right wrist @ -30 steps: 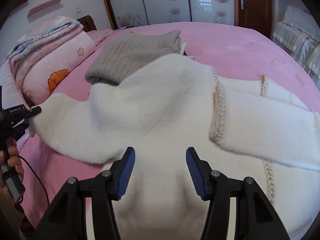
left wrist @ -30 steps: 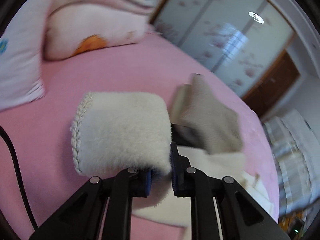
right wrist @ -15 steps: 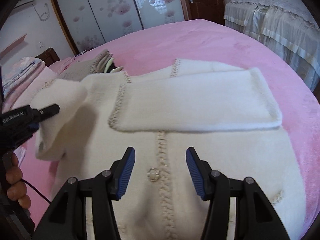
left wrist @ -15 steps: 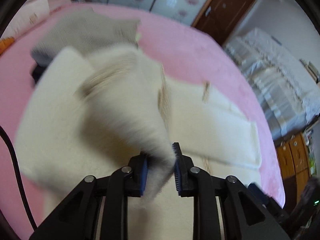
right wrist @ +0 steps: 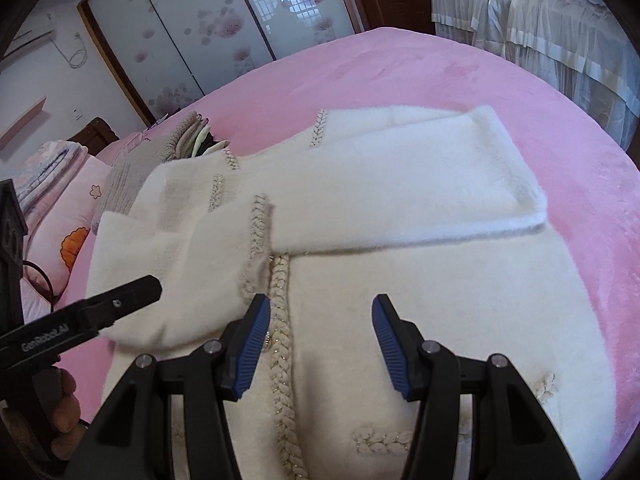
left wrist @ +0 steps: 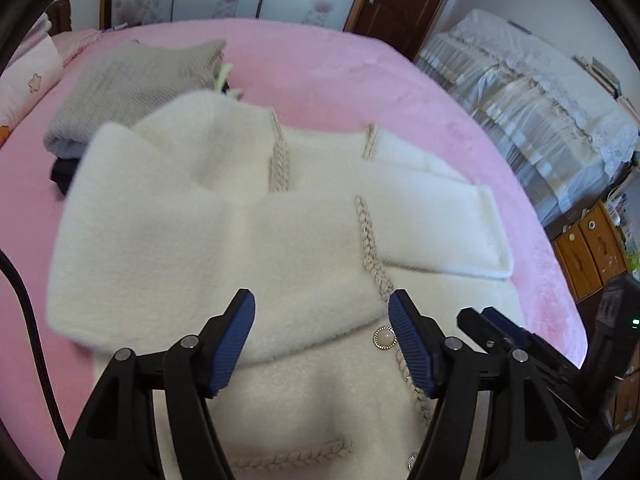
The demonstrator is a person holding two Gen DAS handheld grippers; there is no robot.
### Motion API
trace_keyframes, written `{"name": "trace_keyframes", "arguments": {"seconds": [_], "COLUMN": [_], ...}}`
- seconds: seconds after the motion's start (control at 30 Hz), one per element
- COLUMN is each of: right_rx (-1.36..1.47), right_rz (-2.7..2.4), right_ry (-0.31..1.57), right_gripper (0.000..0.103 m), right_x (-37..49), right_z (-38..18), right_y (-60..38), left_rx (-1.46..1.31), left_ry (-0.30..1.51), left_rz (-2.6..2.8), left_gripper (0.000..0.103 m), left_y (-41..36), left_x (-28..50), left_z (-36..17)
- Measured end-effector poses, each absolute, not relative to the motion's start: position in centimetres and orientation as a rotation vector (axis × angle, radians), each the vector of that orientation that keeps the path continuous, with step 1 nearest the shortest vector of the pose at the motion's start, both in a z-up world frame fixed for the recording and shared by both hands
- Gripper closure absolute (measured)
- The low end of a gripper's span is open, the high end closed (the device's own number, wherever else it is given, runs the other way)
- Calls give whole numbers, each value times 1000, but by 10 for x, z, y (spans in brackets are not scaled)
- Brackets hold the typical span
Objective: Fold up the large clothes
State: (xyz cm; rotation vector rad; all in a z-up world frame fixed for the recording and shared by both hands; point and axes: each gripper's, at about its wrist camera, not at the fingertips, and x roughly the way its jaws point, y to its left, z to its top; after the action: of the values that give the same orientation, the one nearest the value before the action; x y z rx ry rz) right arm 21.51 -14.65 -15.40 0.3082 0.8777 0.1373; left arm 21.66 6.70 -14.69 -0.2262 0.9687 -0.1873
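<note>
A white fluffy cardigan [left wrist: 304, 240] with braided trim and pearl buttons lies flat on the pink bed [left wrist: 360, 80]; it also shows in the right wrist view [right wrist: 400, 280]. Both sleeves are folded across its chest, the left sleeve [left wrist: 180, 248] over the right sleeve [right wrist: 400, 192]. My left gripper [left wrist: 322, 340] is open and empty just above the left sleeve's cuff. My right gripper [right wrist: 320, 344] is open and empty above the cardigan's lower front, near the button band. The left gripper's finger [right wrist: 120, 296] shows at the left of the right wrist view.
A stack of folded clothes topped by a grey knit [left wrist: 132, 84] lies behind the cardigan's left shoulder. Pink pillows and quilts [right wrist: 52, 200] sit at the far left. A lace-covered bed [left wrist: 540, 92], wardrobe doors [right wrist: 200, 20] and a wooden cabinet [left wrist: 592, 248] surround the pink bed.
My left gripper carried the left sleeve across the cardigan, laid it over the chest and opened, letting it go. My right gripper stayed open and shifted over the lower front.
</note>
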Motion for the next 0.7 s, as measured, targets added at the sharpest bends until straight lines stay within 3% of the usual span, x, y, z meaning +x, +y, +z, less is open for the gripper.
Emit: {"name": "trace_keyframes", "arguments": {"seconds": [0.2, 0.7], "right_rx": [313, 457], "right_rz": [195, 378], "right_ry": [872, 1037], "right_gripper": [50, 50], "right_x": [211, 251], "right_z": [-148, -195], "right_y": [-138, -104], "left_rx": [-201, -413], "left_ry": [880, 969], "left_rz": [-3, 259], "left_gripper": [31, 31], "left_y": [115, 228], "left_x": [170, 136], "left_z": [-131, -228]}}
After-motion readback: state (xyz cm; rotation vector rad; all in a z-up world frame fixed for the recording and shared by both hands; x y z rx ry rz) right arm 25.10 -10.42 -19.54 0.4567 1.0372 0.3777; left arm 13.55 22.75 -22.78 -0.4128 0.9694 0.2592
